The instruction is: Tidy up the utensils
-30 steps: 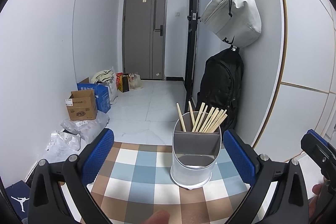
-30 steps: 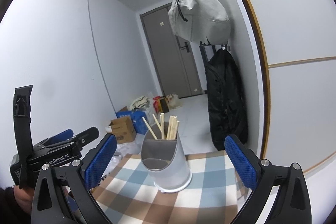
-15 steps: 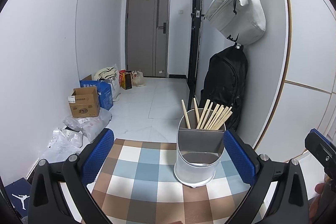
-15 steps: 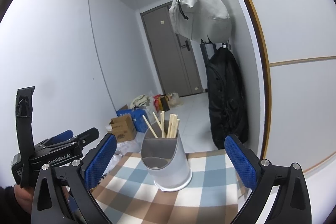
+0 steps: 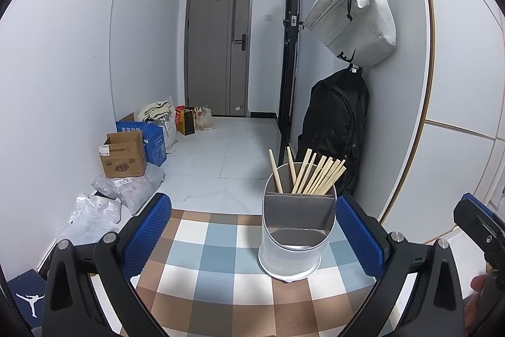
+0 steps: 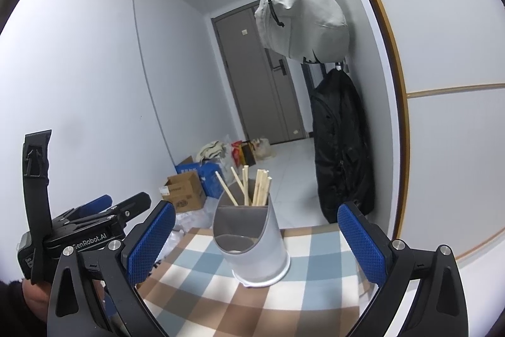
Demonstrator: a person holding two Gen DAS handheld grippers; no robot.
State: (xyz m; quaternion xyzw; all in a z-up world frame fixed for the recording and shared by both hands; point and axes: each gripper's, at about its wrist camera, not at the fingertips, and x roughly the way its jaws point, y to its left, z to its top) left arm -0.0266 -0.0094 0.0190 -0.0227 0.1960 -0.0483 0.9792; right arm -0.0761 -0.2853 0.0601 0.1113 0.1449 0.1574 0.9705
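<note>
Chopsticks point(image 5: 311, 171) of pale wood stand bunched in the rear compartment of the white cylindrical utensil holder with grey insert point(image 5: 295, 237) — its front compartment looks empty. You have the holder upright on the checked blue, brown and white worktop point(image 5: 221, 258), near its far edge. Your left hand-held gripper point(image 5: 252, 237) has its blue-padded fingers spread wide, holding nothing; your right hand-held gripper point(image 6: 257, 245) is likewise spread and empty — the holder sits beyond both.
</note>
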